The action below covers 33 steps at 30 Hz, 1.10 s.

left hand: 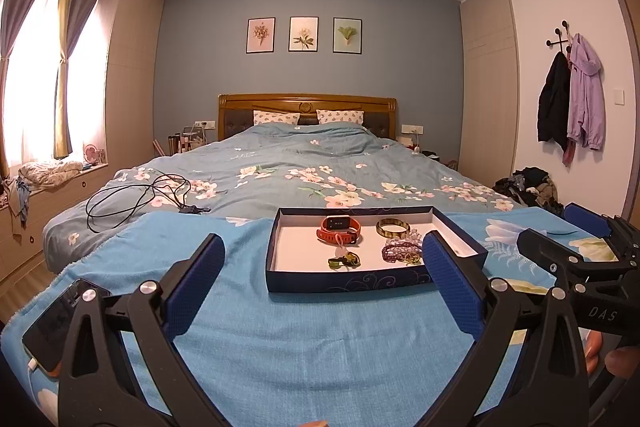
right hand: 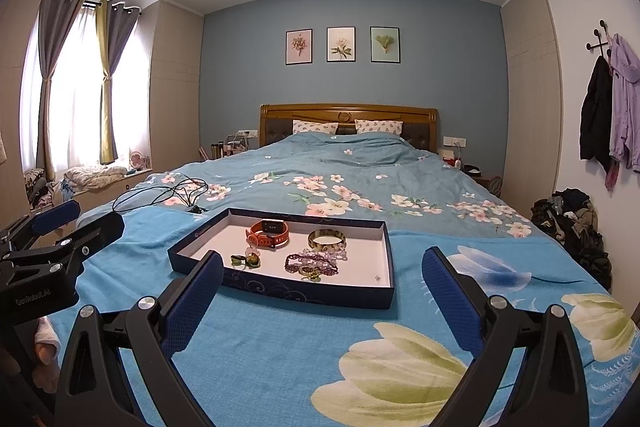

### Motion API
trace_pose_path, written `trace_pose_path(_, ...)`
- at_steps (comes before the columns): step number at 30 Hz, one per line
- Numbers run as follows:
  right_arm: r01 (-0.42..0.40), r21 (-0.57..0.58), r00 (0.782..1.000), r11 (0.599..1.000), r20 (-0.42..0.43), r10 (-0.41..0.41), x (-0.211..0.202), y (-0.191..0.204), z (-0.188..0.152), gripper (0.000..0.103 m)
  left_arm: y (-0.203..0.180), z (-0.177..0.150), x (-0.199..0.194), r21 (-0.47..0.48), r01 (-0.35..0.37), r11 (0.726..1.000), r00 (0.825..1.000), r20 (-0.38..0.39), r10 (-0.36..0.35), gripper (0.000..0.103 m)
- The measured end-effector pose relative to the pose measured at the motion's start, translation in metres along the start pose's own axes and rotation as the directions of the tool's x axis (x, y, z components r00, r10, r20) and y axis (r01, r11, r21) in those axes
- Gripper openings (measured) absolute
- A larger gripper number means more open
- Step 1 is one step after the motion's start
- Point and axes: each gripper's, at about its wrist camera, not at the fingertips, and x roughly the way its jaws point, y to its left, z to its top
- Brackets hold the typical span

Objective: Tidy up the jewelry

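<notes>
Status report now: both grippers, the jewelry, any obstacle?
Left gripper open, empty. Right gripper open, empty. Jewelry in blue tray: red watch, bangle, purple beads. Nothing between grippers and tray.

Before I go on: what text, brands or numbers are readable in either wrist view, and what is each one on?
"DAS": white letters on the black body of the right gripper, at the right edge of the left wrist view.
"GenRobot.AI": on the black body of the left gripper, at the left edge of the right wrist view.
Orange watch screen: marks too small to read.
Blue tray wall: only swirl decoration; a small print on its left wall is too blurred to read.
</notes>
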Motion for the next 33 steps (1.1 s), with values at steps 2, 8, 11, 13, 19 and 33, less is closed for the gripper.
trace_pose_path(2,0.001,0.002,1.0,1.0,-0.002,-0.001,-0.0006,-0.0003,-0.0003,0.096,-0.0003,0.0,-0.0002,0.002,-0.001,1.0,1.0,-0.001,0.001,0.097)
trace_pose_path(8,0.002,0.003,1.0,1.0,0.0,-0.002,-0.0026,-0.0003,-0.0001,0.096,0.0002,-0.0006,-0.0005,0.0,0.001,1.0,1.0,-0.001,-0.001,0.097)
trace_pose_path(11,0.002,0.002,1.0,1.0,0.002,-0.002,-0.0031,-0.0011,0.0,0.096,-0.0002,0.0002,-0.0005,0.001,0.0,1.0,1.0,-0.001,0.0,0.097)
trace_pose_path(13,0.003,0.003,1.0,1.0,0.004,-0.003,-0.0038,-0.0014,0.0,0.096,-0.0001,0.0001,-0.0006,0.001,0.0,1.0,1.0,-0.001,0.0,0.097)
trace_pose_path(19,0.003,0.006,1.0,1.0,0.001,-0.003,-0.0041,-0.0006,0.0007,0.096,-0.0001,-0.0014,-0.0008,0.0,0.001,1.0,1.0,-0.003,-0.001,0.097)
trace_pose_path(33,0.002,0.012,1.0,1.0,0.001,-0.002,-0.0032,-0.0016,0.0014,0.096,-0.0031,-0.0045,-0.0004,-0.002,0.004,1.0,1.0,-0.004,-0.004,0.097)
